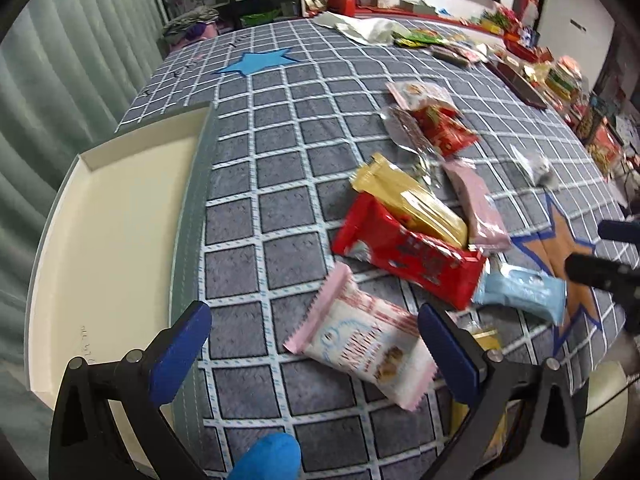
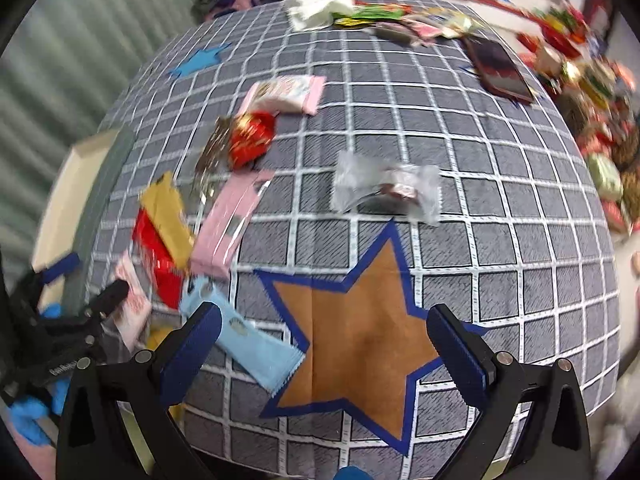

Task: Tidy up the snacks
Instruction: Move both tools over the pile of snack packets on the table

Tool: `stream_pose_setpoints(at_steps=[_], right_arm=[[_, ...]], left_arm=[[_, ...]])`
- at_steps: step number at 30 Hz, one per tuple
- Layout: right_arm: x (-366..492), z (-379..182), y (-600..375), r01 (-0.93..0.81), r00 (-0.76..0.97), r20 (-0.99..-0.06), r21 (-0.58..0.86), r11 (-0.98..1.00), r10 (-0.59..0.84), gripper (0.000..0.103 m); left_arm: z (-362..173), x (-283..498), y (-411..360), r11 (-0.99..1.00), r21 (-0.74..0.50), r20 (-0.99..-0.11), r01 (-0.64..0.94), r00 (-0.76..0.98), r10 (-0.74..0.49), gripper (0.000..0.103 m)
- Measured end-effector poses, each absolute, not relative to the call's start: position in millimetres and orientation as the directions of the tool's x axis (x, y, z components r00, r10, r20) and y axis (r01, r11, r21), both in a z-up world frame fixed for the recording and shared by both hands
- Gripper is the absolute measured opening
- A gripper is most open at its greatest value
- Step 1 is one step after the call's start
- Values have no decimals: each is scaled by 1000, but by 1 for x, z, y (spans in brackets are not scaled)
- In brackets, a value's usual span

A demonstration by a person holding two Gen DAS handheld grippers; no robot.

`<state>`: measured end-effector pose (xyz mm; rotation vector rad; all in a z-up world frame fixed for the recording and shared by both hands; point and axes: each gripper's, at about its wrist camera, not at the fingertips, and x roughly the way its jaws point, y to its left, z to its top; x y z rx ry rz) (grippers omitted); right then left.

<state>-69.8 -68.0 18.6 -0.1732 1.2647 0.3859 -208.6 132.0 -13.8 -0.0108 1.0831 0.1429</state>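
Observation:
A pile of snack packets lies on the grey checked tablecloth [image 1: 280, 208]. My left gripper [image 1: 316, 340] is open, low over a pink-and-white packet [image 1: 360, 344] that lies between its fingers. Behind it are a red packet [image 1: 408, 252], a gold packet [image 1: 408, 196], a pink packet [image 1: 476, 208] and a light blue packet [image 1: 520, 288]. A cream tray [image 1: 116, 232] sits at the table's left edge. My right gripper [image 2: 324, 344] is open and empty over a brown star patch [image 2: 360, 344]. The light blue packet [image 2: 248, 344] lies by its left finger.
A clear wrapper [image 2: 384, 188] lies alone beyond the brown star. A blue star patch [image 1: 256, 62] is at the far left. More packets and white paper [image 1: 368, 28] crowd the far edge, and a dark phone-like slab [image 2: 500, 68] lies at the far right. Curtains hang on the left.

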Motion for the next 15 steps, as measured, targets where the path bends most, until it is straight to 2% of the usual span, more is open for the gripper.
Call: stream_pose_setpoints(at_steps=[2, 5, 10, 15], right_arm=[[-75, 14, -58, -436, 239, -957, 46, 899, 165, 103], [-84, 2, -43, -527, 215, -966, 9, 850, 143, 103], [-86, -22, -22, -594, 216, -973, -64, 802, 82, 103], [-64, -26, -18, -583, 213, -971, -33, 812, 113, 103]], left_arm=[[-26, -148, 136, 993, 72, -888, -93, 448, 106, 103], [-42, -119, 134, 994, 80, -890, -81, 443, 108, 103], [-37, -110, 134, 994, 49, -894, -94, 439, 85, 103], [-29, -106, 133, 992, 55, -906, -117, 411, 98, 103]])
